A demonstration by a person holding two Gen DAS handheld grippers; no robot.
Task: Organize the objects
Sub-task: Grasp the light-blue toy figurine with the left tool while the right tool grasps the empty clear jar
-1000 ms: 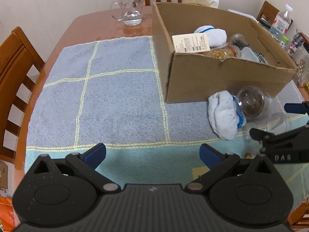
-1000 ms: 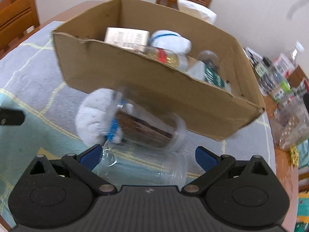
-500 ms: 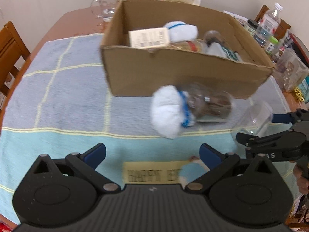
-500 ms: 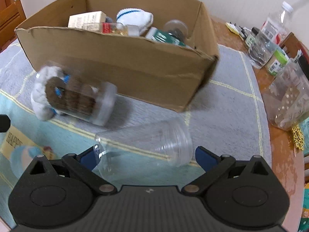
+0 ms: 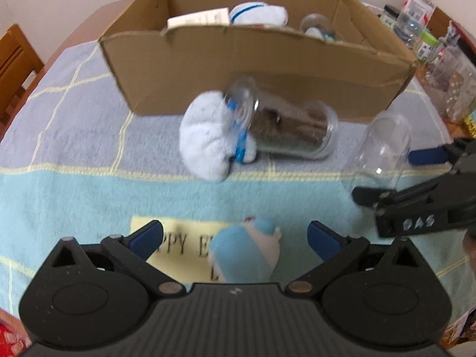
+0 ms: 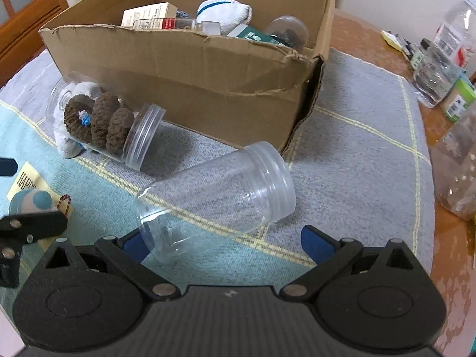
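A cardboard box [image 5: 267, 68] [image 6: 190, 68] holds several items. In front of it lie a clear jar with brown rings [image 5: 285, 131] [image 6: 104, 125], a white sock bundle with a blue stripe [image 5: 208, 139] and an empty clear jar [image 5: 383, 145] [image 6: 217, 196]. My right gripper [image 6: 221, 242] is open, its jaws either side of the empty jar's base. My left gripper [image 5: 235, 233] is open above a small blue and white plush [image 5: 247, 250] lying on a yellow card [image 5: 175, 247].
A blue checked towel [image 6: 357, 154] covers the wooden table. Plastic bottles and bags [image 6: 440, 68] crowd the right edge. A wooden chair [image 5: 15, 62] stands at the left.
Both grippers moved rightwards and closer to the objects. The empty jar now lies between my right gripper's open jaws. The plush and card came under my left gripper.
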